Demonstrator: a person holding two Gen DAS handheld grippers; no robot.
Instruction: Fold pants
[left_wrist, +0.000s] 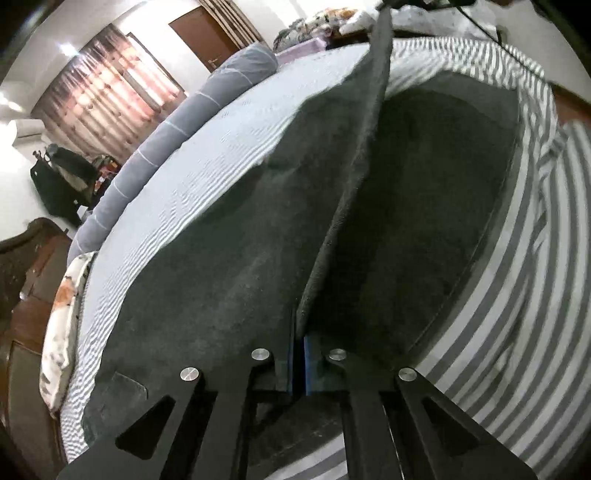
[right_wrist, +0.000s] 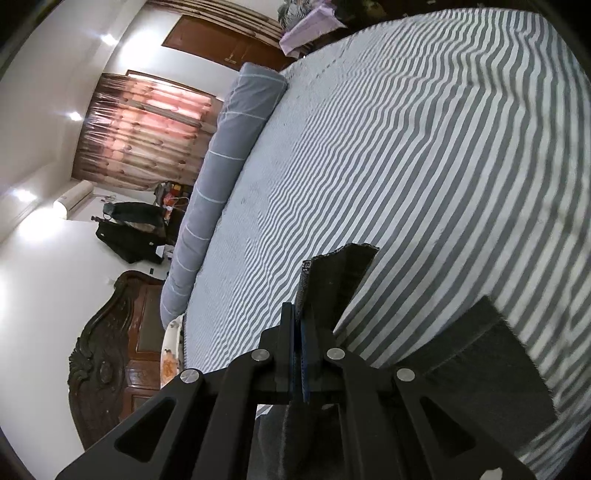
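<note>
Pants (left_wrist: 229, 266): dark grey, spread across the striped bed (left_wrist: 517, 295), one edge lifted into a taut ridge running toward the bed's far edge.
Left gripper (left_wrist: 298, 354): clenched on the near end of that ridge.
Right gripper (right_wrist: 300, 350): clenched on a pants corner, held above the bed.
Step, as judged: carrying the raised edge over for a fold. You keep both grips level, the cloth taut between them, and lay edge onto edge before releasing.

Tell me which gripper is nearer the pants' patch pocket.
Left. The pocket lies just beside the left gripper; the right gripper pinches the pants at their far end.
</note>
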